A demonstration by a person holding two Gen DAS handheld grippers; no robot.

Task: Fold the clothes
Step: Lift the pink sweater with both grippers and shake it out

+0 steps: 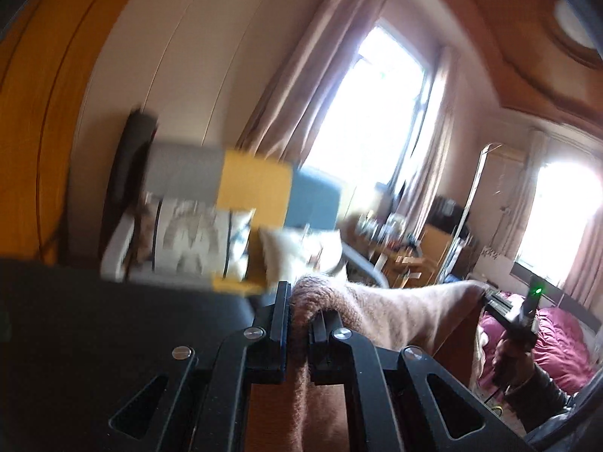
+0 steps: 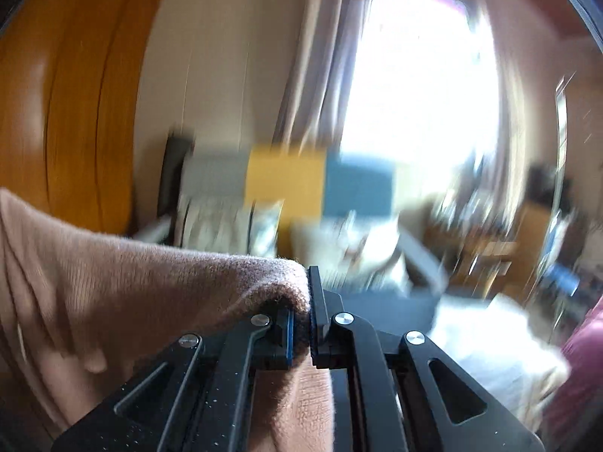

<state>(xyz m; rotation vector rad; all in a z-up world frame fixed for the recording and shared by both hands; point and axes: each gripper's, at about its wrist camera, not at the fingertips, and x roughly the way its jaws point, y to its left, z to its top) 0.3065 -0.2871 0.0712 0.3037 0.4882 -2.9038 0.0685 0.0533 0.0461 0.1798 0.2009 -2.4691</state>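
Observation:
A pinkish-brown knit garment (image 1: 395,312) is held up in the air between both grippers. My left gripper (image 1: 300,301) is shut on one edge of it, and the cloth stretches off to the right toward my right gripper (image 1: 507,307), seen small at the far right with a green light. In the right wrist view my right gripper (image 2: 301,301) is shut on another edge of the garment (image 2: 132,282), which spreads away to the left and hangs down below the jaws. Both views are blurred by motion.
A sofa (image 1: 188,233) with grey, yellow and blue back panels and pale cushions stands against the wall ahead. A wooden door (image 1: 45,113) is at the left, bright curtained windows (image 1: 369,113) behind. Cluttered wooden furniture (image 1: 414,252) and a magenta bedspread (image 1: 557,339) lie to the right.

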